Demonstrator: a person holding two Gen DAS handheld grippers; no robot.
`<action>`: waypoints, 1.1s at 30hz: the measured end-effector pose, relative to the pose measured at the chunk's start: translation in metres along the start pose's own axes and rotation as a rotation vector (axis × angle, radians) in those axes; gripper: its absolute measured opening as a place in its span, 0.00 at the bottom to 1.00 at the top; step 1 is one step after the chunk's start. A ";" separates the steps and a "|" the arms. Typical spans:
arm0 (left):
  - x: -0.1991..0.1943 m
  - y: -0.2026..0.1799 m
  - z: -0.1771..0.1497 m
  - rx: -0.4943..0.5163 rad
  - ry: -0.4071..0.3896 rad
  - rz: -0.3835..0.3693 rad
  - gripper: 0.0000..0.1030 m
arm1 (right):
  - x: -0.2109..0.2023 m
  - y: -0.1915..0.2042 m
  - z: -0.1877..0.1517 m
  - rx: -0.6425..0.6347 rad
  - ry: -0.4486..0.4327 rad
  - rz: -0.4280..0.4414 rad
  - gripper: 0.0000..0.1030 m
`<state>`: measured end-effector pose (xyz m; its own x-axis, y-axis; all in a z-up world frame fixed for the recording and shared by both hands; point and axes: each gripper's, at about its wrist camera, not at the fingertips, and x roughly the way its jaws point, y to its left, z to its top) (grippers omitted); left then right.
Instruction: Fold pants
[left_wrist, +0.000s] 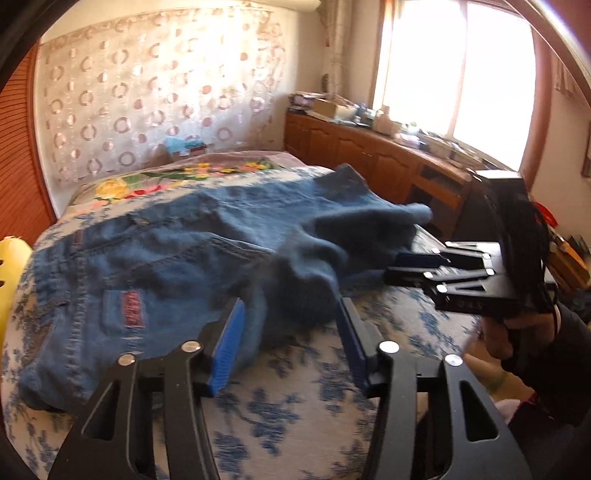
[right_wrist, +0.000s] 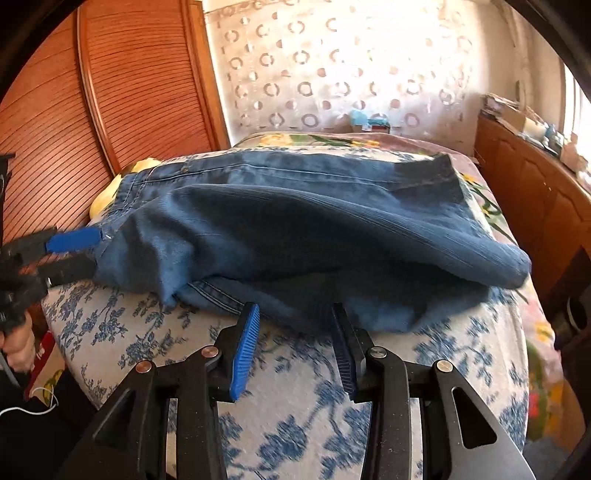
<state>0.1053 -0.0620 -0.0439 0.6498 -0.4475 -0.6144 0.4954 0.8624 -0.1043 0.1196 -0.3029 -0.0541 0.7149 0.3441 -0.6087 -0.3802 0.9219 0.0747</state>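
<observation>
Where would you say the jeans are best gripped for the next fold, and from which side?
Probably the loose bunched edge of the jeans nearest the camera, approached low from the near side of the bed. There the denim lifts into a thick fold off the cover, so fingers can slide under and over it. The waistband end lies flat and offers less to pinch. Both tools already face that edge.

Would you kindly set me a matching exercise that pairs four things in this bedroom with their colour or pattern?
Things:
1. jeans
2. bed cover
3. slatted door
4. curtain

Looks:
A. orange-brown wood
B. pale with a ring pattern
C. blue denim
D. white with blue flowers

Pairs: 1-C, 2-D, 3-A, 4-B
</observation>
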 end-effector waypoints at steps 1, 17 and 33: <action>0.005 -0.007 -0.001 0.017 0.012 -0.014 0.44 | -0.003 -0.001 -0.001 0.005 -0.001 -0.011 0.39; 0.046 -0.025 0.003 0.105 0.111 0.046 0.07 | -0.020 -0.034 -0.015 0.086 0.004 -0.100 0.39; -0.014 -0.010 0.020 0.067 -0.009 0.030 0.02 | -0.024 -0.047 -0.005 0.216 -0.025 -0.156 0.44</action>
<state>0.1028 -0.0689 -0.0180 0.6699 -0.4239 -0.6096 0.5126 0.8580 -0.0333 0.1173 -0.3554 -0.0473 0.7705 0.1971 -0.6062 -0.1325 0.9797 0.1502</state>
